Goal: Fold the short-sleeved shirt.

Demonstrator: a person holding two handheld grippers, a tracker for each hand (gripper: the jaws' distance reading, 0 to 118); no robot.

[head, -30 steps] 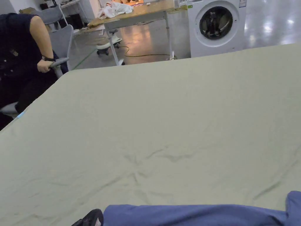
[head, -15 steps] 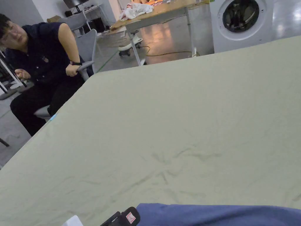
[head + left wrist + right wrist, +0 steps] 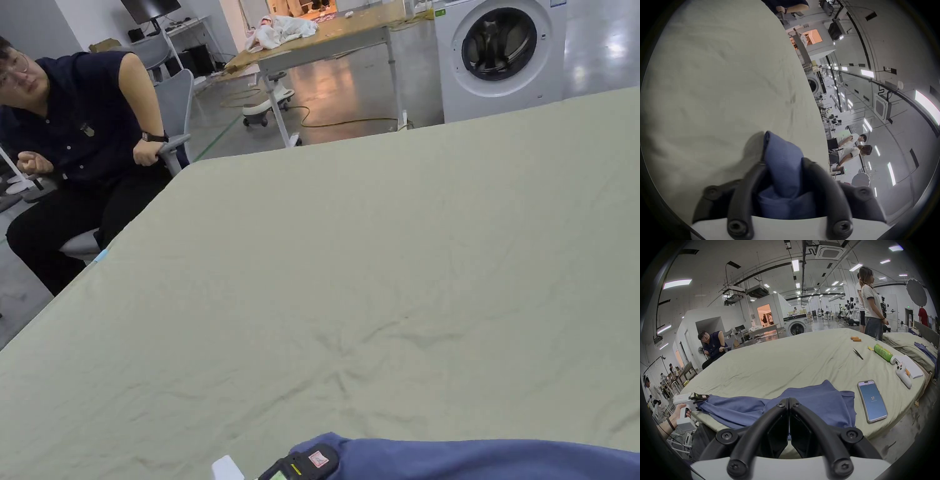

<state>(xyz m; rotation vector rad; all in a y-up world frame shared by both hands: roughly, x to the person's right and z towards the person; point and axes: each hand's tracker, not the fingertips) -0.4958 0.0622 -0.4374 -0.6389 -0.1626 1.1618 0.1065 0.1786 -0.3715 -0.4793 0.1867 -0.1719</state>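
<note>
Head view crops the blue shirt (image 3: 475, 459); left tongs (image 3: 782, 164) grip it, right tongs (image 3: 788, 400) seemingly clenched

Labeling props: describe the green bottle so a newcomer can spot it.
On the sheet-covered bed, look toward its right side, beyond the phone. The green bottle lies on its side beside the white controller; it is the one bright green thing there, with a white cap.

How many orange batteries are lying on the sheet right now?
2: both orange batteries lie side by side at the far end of the sheet, beyond the tweezers. Others may be hidden.
</note>
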